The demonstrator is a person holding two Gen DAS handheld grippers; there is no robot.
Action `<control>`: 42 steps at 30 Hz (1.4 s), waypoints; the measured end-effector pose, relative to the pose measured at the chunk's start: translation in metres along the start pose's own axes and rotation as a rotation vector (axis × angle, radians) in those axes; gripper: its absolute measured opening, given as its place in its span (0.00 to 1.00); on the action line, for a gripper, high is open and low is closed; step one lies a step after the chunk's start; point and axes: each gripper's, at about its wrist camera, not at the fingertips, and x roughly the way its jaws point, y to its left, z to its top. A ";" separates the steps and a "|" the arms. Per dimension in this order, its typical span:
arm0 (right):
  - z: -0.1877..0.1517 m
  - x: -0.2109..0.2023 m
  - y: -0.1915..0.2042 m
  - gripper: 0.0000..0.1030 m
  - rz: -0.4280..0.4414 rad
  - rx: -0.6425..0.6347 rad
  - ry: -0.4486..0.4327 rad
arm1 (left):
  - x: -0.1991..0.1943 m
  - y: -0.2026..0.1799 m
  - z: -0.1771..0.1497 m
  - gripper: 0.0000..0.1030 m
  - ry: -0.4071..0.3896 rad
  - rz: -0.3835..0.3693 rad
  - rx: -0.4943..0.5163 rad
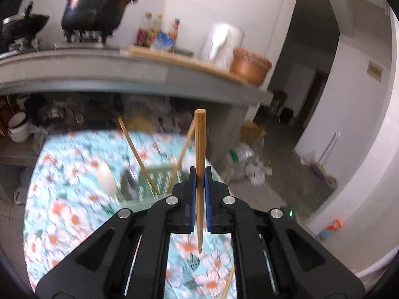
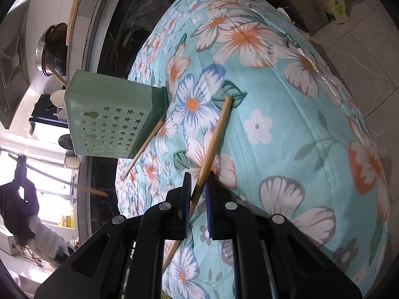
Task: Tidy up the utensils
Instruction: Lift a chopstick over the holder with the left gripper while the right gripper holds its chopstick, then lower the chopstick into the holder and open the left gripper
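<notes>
Chopstick (image 1: 200, 149) pinched upright between the left gripper (image 1: 200, 174) pads at frame centre, blunt end up, tip hanging down: probably lifted clear for dropping into the green holder (image 1: 154, 182), centre-left, already bearing two sticks. Second chopstick (image 2: 214, 139) clamped by the right gripper (image 2: 199, 182), lower centre, slanting across the floral cloth (image 2: 286, 124); third stick (image 2: 144, 147) lying beside the holder (image 2: 112, 117). Both grippers tilted downward.
</notes>
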 end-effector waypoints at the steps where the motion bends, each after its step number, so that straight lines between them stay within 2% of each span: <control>1: 0.000 0.000 0.000 0.09 0.001 0.000 -0.001 | -0.007 0.001 0.008 0.05 -0.034 0.005 0.001; 8: -0.001 0.000 0.000 0.09 0.005 -0.001 0.000 | -0.038 0.001 0.052 0.05 -0.237 0.088 0.054; 11: -0.001 0.001 0.000 0.09 0.008 -0.003 0.002 | -0.031 0.003 0.062 0.05 -0.270 0.087 0.037; 16: 0.000 0.001 -0.001 0.09 0.009 -0.002 0.007 | -0.004 0.017 0.060 0.05 -0.248 0.103 0.012; 21: 0.001 0.001 0.000 0.09 0.009 -0.002 0.008 | 0.028 0.027 0.039 0.05 -0.223 0.095 -0.011; 31: 0.002 0.001 0.000 0.09 0.008 -0.002 0.011 | 0.073 0.044 0.005 0.06 -0.092 0.051 -0.105; 34: 0.002 0.001 0.000 0.09 0.012 -0.002 0.008 | 0.077 0.048 -0.001 0.15 -0.067 0.036 -0.132; 36: 0.002 0.002 0.000 0.10 0.012 -0.005 0.008 | 0.075 0.051 -0.004 0.30 -0.069 0.032 -0.146; 38: 0.003 0.001 0.002 0.10 0.010 -0.012 0.009 | 0.071 0.051 -0.005 0.38 -0.076 0.034 -0.143; 42: 0.003 -0.002 0.010 0.11 0.003 -0.039 -0.006 | 0.060 0.050 -0.004 0.50 -0.101 0.045 -0.135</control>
